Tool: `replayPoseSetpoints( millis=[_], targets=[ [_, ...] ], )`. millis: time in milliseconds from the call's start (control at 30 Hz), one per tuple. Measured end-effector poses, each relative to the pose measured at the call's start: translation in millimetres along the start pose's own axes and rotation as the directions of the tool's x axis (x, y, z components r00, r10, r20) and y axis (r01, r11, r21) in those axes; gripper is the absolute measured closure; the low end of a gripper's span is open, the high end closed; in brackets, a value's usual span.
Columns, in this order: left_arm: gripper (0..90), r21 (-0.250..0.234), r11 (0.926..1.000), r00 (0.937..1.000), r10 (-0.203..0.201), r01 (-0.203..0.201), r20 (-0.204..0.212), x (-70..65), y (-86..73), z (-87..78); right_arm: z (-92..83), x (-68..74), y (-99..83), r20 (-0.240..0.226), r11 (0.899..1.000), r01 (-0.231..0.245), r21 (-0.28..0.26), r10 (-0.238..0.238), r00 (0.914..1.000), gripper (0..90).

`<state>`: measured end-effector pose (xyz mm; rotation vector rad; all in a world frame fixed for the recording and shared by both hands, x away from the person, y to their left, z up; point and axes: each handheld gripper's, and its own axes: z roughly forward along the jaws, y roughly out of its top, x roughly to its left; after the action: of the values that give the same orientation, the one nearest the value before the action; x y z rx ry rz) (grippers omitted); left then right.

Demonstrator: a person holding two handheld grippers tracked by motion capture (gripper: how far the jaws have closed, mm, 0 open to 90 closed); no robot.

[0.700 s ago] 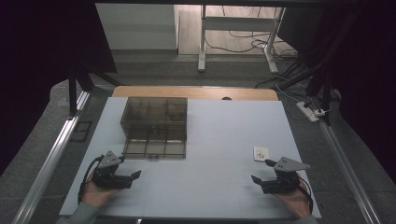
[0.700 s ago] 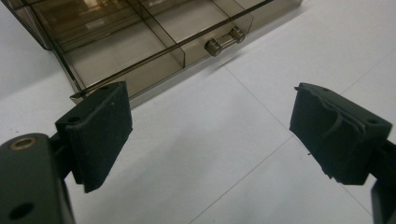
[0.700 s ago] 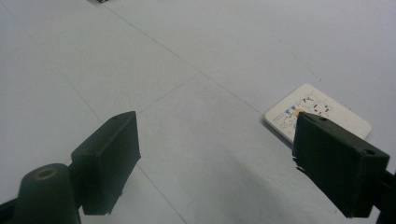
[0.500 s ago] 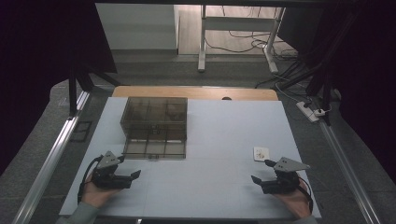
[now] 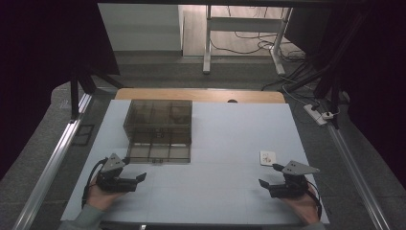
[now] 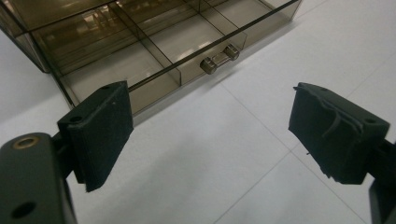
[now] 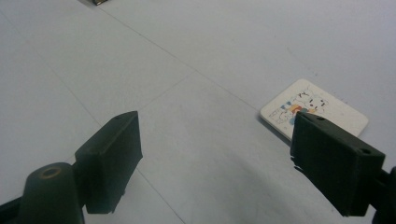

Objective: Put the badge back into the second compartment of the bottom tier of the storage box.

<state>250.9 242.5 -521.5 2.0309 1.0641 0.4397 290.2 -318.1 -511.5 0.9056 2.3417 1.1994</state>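
Observation:
A smoky clear plastic drawer box stands on the white table, its bottom drawer pulled out toward me. In the left gripper view that drawer has empty compartments and a small clear handle. My left gripper rests at the near left, open, with nothing between its jaws. A small white square card with a cartoon print lies flat at the near right. My right gripper sits just in front of the card, open and empty.
The white table has a wooden strip along its far edge. Metal rails run along both sides. A desk frame and cables stand on the floor beyond, with a power strip at the right.

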Motion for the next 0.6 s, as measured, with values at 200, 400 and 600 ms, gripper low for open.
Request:
replayPoseSetpoints(
  millis=[200, 400, 600],
  targets=[
    [13.8, 0.001, 0.9999, 0.9998, 0.015, -0.015, 0.013, -2.3, -0.4, 0.6, 2.1, 5.2, 2.1, 0.006, 1.000, 0.017, 0.013, -0.017, 0.9998, 16.1],
    [13.8, 0.002, 0.9997, 0.9995, 0.024, -0.024, 0.020, -1.0, 0.2, 2.7, 2.8, 10.0, 5.2, 0.020, 0.999, 0.036, 0.028, -0.037, 0.9991, 17.3],
    [13.9, 0.005, 0.9998, 0.9997, 0.020, -0.020, 0.016, -0.7, -0.4, 2.4, 4.2, 7.1, 8.5, 0.019, 1.000, 0.020, 0.021, -0.020, 0.9996, 17.7]
  ],
)
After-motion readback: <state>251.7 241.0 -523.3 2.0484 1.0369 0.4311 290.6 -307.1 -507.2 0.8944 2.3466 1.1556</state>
